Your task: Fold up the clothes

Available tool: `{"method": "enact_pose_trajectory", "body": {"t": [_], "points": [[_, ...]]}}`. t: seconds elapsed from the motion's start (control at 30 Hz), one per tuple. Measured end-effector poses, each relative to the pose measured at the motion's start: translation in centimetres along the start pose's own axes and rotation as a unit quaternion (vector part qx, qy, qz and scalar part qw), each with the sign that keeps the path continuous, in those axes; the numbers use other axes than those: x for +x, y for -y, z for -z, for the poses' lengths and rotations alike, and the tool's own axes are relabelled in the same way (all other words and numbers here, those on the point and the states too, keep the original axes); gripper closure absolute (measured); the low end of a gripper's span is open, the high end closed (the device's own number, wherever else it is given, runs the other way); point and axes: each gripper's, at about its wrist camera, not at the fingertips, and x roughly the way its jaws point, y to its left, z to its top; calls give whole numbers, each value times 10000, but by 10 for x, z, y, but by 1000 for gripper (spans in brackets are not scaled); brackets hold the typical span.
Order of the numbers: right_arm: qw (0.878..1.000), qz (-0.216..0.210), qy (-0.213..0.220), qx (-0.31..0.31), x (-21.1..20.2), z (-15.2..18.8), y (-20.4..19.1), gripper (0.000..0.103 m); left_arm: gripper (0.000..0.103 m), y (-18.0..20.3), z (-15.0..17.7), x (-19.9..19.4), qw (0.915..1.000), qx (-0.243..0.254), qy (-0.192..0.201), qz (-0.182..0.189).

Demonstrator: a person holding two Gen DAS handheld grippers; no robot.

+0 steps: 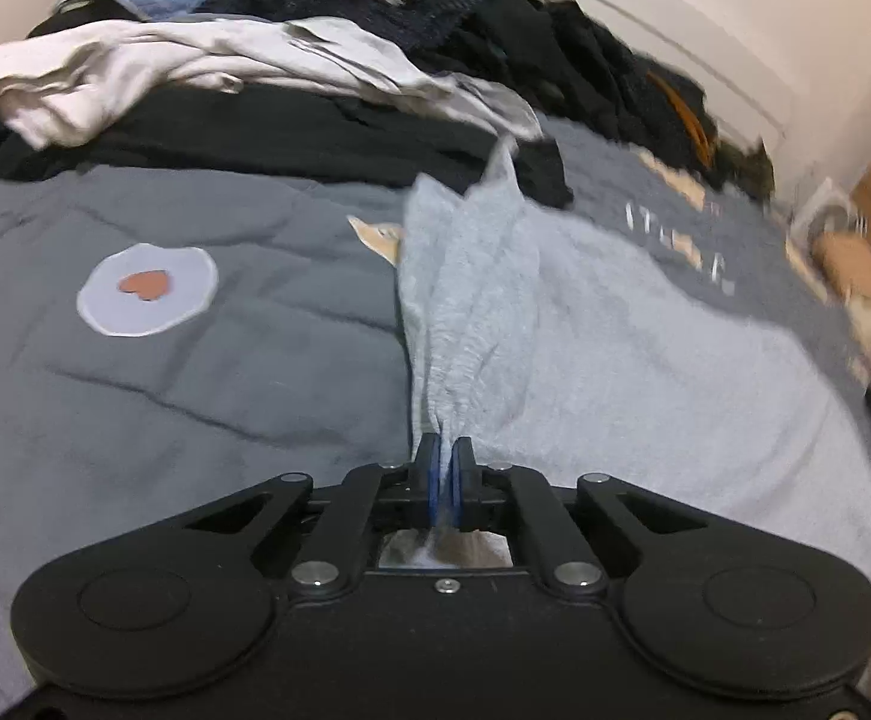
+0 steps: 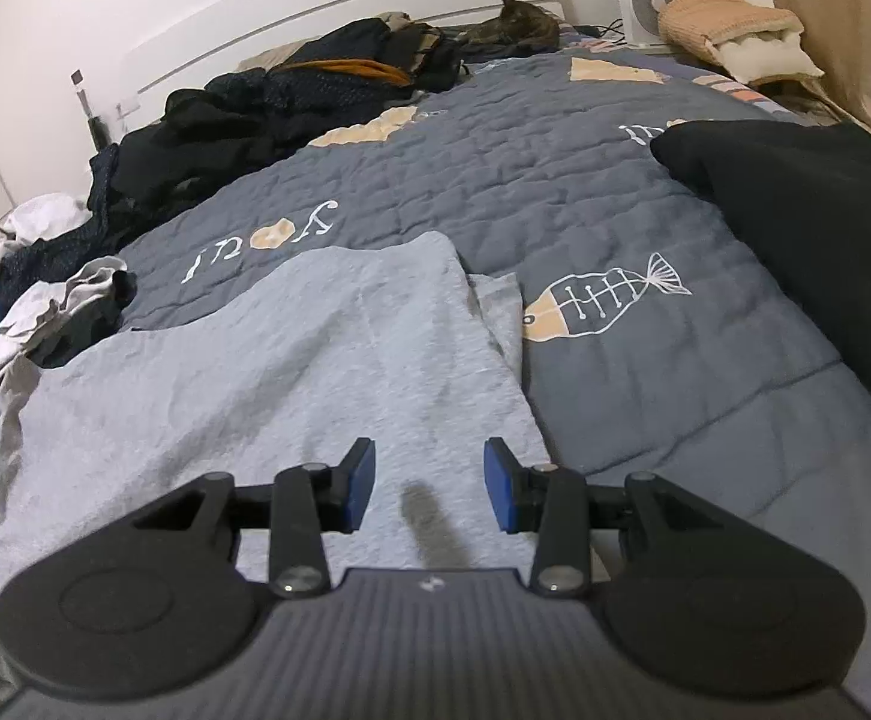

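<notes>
My left gripper: clenched on a bunched edge of the light grey garment; the cloth rises from the pads in narrow folds.
My right gripper: released, the two blue pads stand apart above the same garment; nothing is between them.
Garment place: it lies spread on the dark grey quilt, near me, between the two grippers.
Garment edges: in the right wrist view its far edge runs across the quilt under the white letters; its right edge falls toward me just beside the fish drawing.
Open room: bare quilt to the left of my left gripper, around the egg patch; bare quilt also beyond the garment, up to the cat at the far end.
Borders: a long heap of dark clothes along the left side; one black folded piece on the right.
Count: two grippers, one grey garment, one cat, one white fan, one fish drawing.
Pale clothes: crumpled on the dark heap; number I cannot tell.
</notes>
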Motion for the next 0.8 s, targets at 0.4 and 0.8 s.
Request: {"method": "enact_pose_trajectory", "body": {"t": [0.4, 0.8], "points": [[9994, 321, -121, 39, 0, 1, 12, 64, 97, -24, 4, -37, 9977, -598, -52, -305], [9982, -139, 17, 582, -25, 8, 21, 64, 57, -6, 43, -53, 9956, -917, -149, -91]]}}
